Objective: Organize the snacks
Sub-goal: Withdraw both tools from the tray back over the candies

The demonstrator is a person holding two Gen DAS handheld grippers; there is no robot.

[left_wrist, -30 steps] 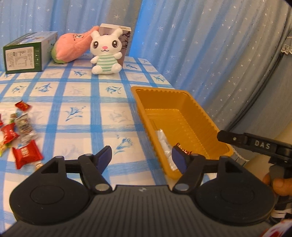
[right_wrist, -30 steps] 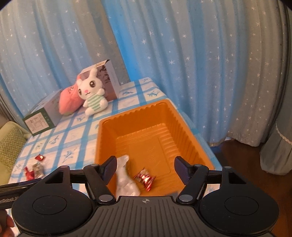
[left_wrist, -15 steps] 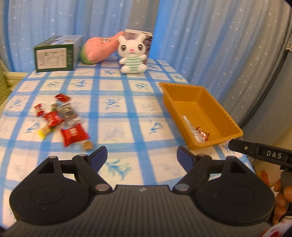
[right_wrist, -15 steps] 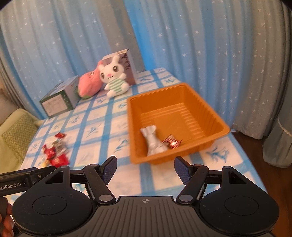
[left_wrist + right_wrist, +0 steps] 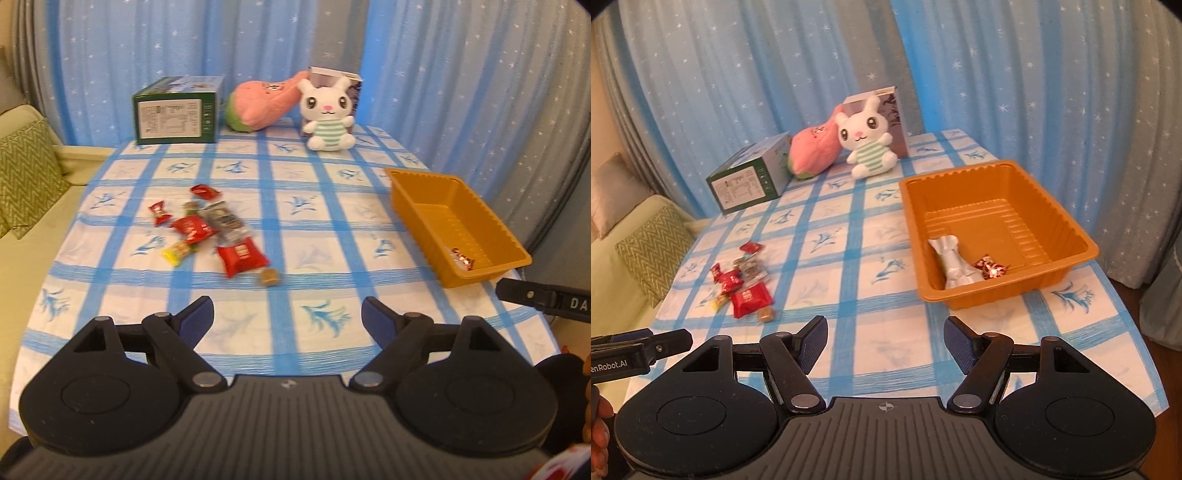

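Observation:
Several loose wrapped snacks lie left of centre on the blue-checked tablecloth, among them a red packet, a caramel cube and a yellow sweet. The orange tray stands at the right edge and holds a silver-wrapped snack and a red foil candy. My left gripper hovers over the near table, short of the pile, its jaws opening with nothing between them. My right gripper hangs open and empty, short of the tray's near left corner.
At the back stand a green box, a pink plush, a white bunny plush and a carton behind it. A sofa with a green cushion borders the table's left. Starred blue curtains hang behind.
Both grippers have drawn back from the tray. The left view has swung from the tray toward the snack pile, and its jaws stand wider. The right jaws have kept their gap.

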